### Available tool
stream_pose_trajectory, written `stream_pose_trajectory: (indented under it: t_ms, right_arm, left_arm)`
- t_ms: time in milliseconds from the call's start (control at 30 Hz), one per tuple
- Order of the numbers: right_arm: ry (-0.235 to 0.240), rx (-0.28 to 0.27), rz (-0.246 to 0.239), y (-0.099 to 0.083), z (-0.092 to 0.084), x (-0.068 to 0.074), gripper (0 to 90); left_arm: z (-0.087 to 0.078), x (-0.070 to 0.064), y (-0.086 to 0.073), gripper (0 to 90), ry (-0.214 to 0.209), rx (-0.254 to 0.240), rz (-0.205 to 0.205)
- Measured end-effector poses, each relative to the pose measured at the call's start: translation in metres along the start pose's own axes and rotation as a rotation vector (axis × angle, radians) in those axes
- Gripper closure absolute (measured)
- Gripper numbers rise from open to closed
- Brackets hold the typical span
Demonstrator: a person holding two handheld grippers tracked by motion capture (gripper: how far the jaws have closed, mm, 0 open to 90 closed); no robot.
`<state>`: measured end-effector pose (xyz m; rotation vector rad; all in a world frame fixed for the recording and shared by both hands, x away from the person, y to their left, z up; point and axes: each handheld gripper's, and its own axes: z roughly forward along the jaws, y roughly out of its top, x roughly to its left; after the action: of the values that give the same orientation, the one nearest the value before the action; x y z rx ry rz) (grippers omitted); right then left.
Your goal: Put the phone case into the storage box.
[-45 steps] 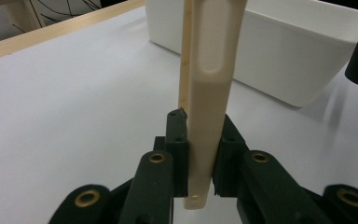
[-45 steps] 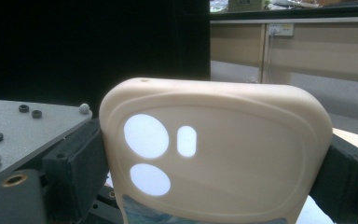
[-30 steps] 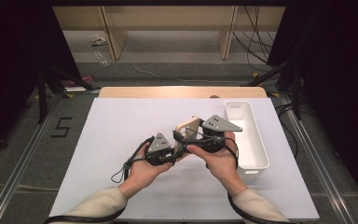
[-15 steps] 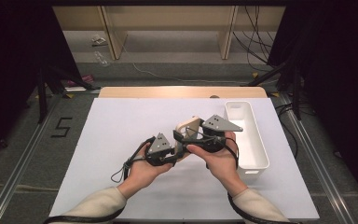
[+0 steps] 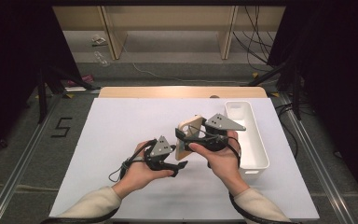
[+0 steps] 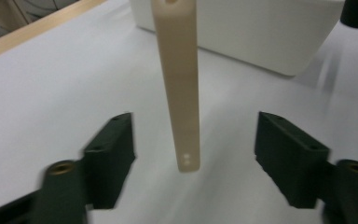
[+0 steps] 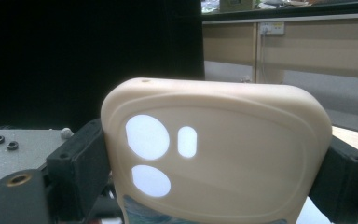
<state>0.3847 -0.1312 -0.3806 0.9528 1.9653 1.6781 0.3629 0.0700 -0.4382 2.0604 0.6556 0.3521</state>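
Phone case clamped in right tongs — left tongs just opened, clear.

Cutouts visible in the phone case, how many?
3 in the phone case, right gripper view: large round one upper left, small oval beside it, round one below. Lower part is cropped, so more may be hidden.
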Motion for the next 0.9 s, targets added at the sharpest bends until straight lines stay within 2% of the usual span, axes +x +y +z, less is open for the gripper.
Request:
stream_pose_trajectory:
  t_ms: [67,133,300,500,900]
  right_arm:
    - [-0.001,-0.003,0.001,0.001,-0.001,-0.001,13.1]
    - [-0.004,-0.003,0.003,0.001,-0.002,-0.001,13.1]
    - [-0.009,-0.011,0.003,0.003,-0.003,-0.003,13.1]
    - [-0.011,-0.013,0.006,0.004,-0.005,-0.005,13.1]
    - [-0.018,-0.015,0.007,0.005,-0.006,-0.006,13.1]
  left_arm:
    - [-0.003,0.001,0.0,15.5,0.005,0.006,-0.006]
    - [-0.006,0.002,0.0,13.5,0.005,0.007,0.007]
    - [-0.012,0.005,-0.002,0.0,0.023,0.032,0.014]
    - [-0.019,0.012,-0.008,0.0,0.038,0.043,0.01]
    - [-0.038,0.018,-0.019,0.0,0.04,0.015,-0.003]
